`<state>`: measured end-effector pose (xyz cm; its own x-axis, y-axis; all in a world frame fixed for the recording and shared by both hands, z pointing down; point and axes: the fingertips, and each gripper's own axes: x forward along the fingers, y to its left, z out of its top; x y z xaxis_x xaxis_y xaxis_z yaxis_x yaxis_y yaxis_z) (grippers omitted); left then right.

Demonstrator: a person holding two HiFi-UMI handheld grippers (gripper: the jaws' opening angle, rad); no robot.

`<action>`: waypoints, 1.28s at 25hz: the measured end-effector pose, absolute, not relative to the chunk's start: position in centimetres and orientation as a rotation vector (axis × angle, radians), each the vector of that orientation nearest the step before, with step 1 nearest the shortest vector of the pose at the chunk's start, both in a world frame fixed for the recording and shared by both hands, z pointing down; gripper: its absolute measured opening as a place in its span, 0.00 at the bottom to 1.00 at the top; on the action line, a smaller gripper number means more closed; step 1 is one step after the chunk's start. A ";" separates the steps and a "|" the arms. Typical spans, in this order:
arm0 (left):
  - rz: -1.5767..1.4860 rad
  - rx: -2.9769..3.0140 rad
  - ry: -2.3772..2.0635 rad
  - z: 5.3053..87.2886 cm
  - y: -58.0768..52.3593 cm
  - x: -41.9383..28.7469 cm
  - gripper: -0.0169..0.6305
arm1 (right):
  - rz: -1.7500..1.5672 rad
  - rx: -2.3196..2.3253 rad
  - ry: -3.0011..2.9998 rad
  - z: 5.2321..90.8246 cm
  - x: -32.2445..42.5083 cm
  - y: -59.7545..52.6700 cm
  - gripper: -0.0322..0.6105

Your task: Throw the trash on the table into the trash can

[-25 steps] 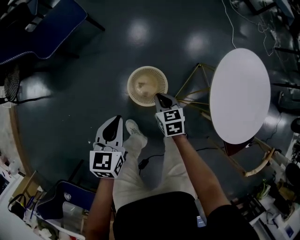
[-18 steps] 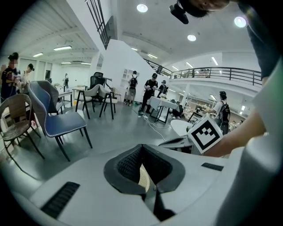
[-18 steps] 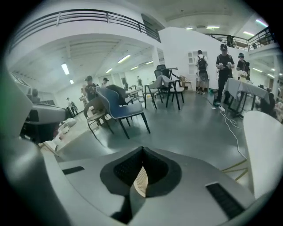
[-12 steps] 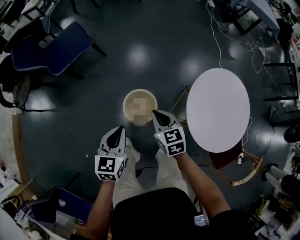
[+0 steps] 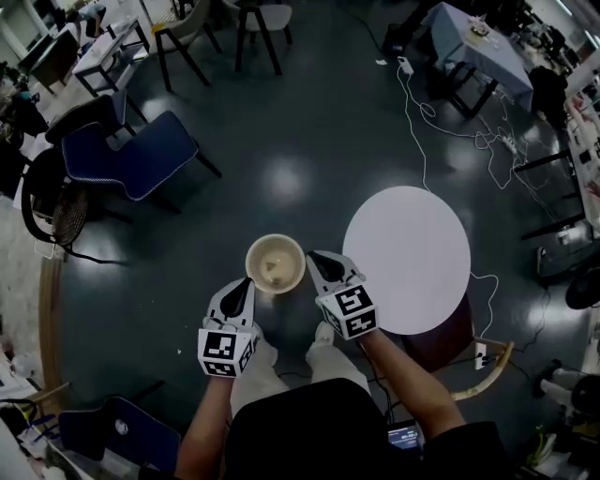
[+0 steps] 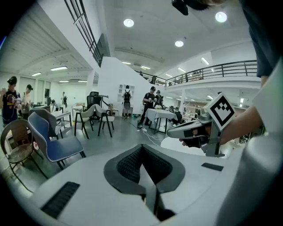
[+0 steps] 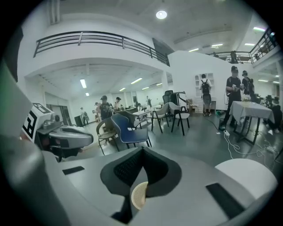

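- Hand-held gripper, left (image 5: 242,289): jaws closed flat against each other, nothing between them. Held low in front of the person, marker cube toward the body, tip pointing at the near left rim of the trash can.
- Hand-held gripper, right (image 5: 317,260): jaws pressed together, empty. The tip sits just beside the right rim of the trash can. In the right gripper view a slice of that pale woven rim shows below the closed jaws.
- Light trousers (image 5: 272,370): the person's legs, directly under both grippers.
- Trash can (image 5: 276,263): round, pale woven basket, upright on the floor, between the two gripper tips and just ahead of them. Its inside is pale, and the contents are too small to make out.
- Surface (image 5: 406,260): round white tabletop, just right of the trash can, with the right gripper near its left edge.
- Floor (image 5: 281,122): dark and glossy, with bright reflections of ceiling lights.
- Blue chair (image 5: 131,155): padded seat on dark legs, well apart, at far left.
- Dark-framed chairs (image 5: 258,19): at the far edge of the hall.
- People (image 6: 150,103): standing in the distance, seen in the left gripper view.
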<state>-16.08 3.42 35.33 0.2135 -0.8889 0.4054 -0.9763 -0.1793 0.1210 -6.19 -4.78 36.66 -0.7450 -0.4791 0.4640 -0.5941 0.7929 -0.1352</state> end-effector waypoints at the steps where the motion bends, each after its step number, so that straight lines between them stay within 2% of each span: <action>1: 0.342 2.157 -1.746 34.4 3.5 -15.0 0.04 | 0.362 0.812 -2.585 35.4 -5.4 -4.7 0.08; 8: 0.293 2.201 -1.849 27.9 4.3 -9.7 0.04 | 0.179 0.775 -2.699 27.6 -2.0 -4.0 0.08; 17: 0.217 2.206 -1.975 22.3 6.6 -5.2 0.04 | 0.088 0.689 -2.802 21.9 1.2 -0.8 0.08; 32: 0.134 2.326 -1.973 15.9 14.7 -7.1 0.04 | 0.021 0.737 -2.866 15.4 -1.3 8.5 0.08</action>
